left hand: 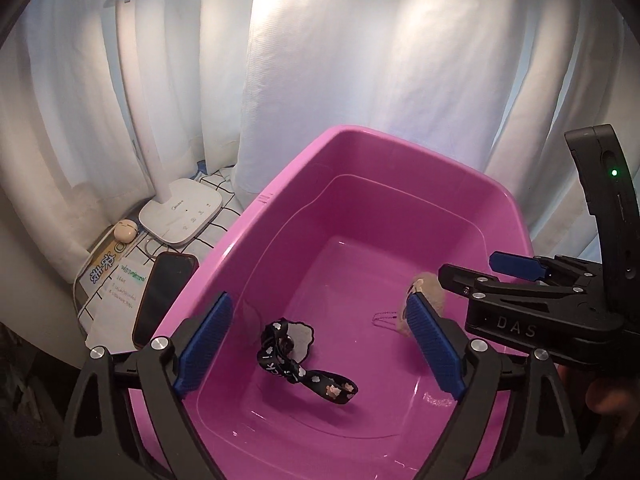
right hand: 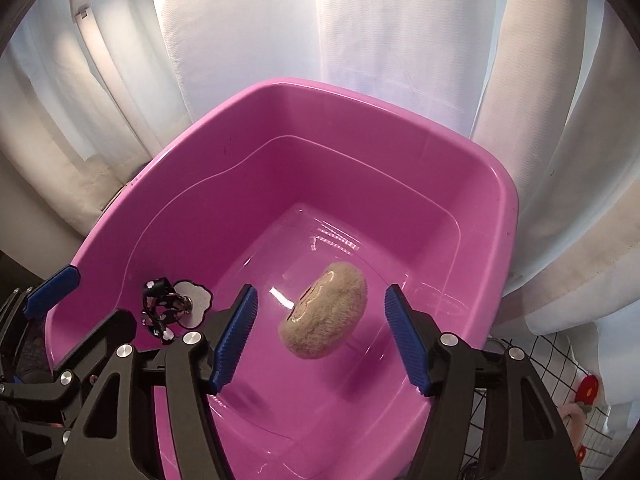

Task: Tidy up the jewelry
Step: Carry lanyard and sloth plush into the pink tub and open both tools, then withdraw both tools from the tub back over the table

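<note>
the left gripper (left hand: 320,354) hangs over the near end of the pink tub (left hand: 400,152), jaws wide apart with nothing gripped; below them a black patterned strap (left hand: 304,372) lies on the tub floor. the right gripper (right hand: 320,340) holds its jaws apart above a tan fuzzy pouch (right hand: 326,316), pads clear of it. beyond the tub: a phone (left hand: 164,296), a lamp base (left hand: 180,216), white curtains (left hand: 360,60).
</note>
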`<state>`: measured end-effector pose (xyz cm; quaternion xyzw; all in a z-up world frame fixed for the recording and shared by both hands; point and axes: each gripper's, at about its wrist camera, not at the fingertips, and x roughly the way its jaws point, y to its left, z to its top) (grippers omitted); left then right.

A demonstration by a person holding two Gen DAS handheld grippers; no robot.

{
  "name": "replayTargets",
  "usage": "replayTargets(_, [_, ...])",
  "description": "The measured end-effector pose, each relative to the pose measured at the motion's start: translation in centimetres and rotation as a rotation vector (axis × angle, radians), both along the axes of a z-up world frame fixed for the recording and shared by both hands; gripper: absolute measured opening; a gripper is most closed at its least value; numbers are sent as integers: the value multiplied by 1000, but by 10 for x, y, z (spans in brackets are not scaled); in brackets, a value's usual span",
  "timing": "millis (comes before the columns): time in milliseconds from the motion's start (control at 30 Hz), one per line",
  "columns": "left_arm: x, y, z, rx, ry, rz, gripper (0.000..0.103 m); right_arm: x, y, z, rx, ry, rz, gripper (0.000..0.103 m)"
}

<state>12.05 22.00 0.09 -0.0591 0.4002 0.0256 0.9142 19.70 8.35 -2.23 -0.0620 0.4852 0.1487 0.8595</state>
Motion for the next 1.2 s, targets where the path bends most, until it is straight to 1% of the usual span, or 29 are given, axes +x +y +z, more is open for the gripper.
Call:
replayTargets(67, [1, -1, 2, 6, 5, -2, 90, 1, -2, 1, -1, -4, -8, 63])
replayTargets(167, [1, 2, 1, -17, 18, 8, 90, -2, -8, 3, 6, -6, -16, 63])
replayTargets(267, [-1, 2, -1, -24, 32, 22, 90, -9, -11, 3, 12, -6, -21, 63])
replayTargets(467, [-13, -2, 1, -34, 45, 34, 90, -19, -22, 9, 39, -29, -26, 63])
replayTargets(600, [-26, -11, 14, -42, 17, 21, 91, -36, -35, 28, 95, -74, -27, 63])
replayTargets(633, [-30, -15, 18, -36, 4, 17, 93, -44, -41, 35, 101, -94, -34, 63])
replayTargets(733, [-44, -27, 34, -18, -50, -2, 94, -68, -69, 53, 121, -141, -71, 63])
replayTargets(833, [-56, -44, 46, -24, -85, -48, 94, -93, -103, 63, 136, -169, -133, 63])
replayTargets(967, [-73, -75, 58, -41, -131, -128, 96, -133, -155, 60, 143, -191, -245, 64])
replayTargets(1033, [-82, -93, 59, -83, -142, -206, 97, -156, -179, 55, 131, -212, -303, 67])
replayTargets(1100, [-89, -113, 59, -129, -132, -295, 97, -179, -204, 47, 125, -224, -358, 69])
replayTargets(1200, [-100, -144, 57, -167, -118, -394, 97, -211, -232, 28, 99, -209, -429, 71])
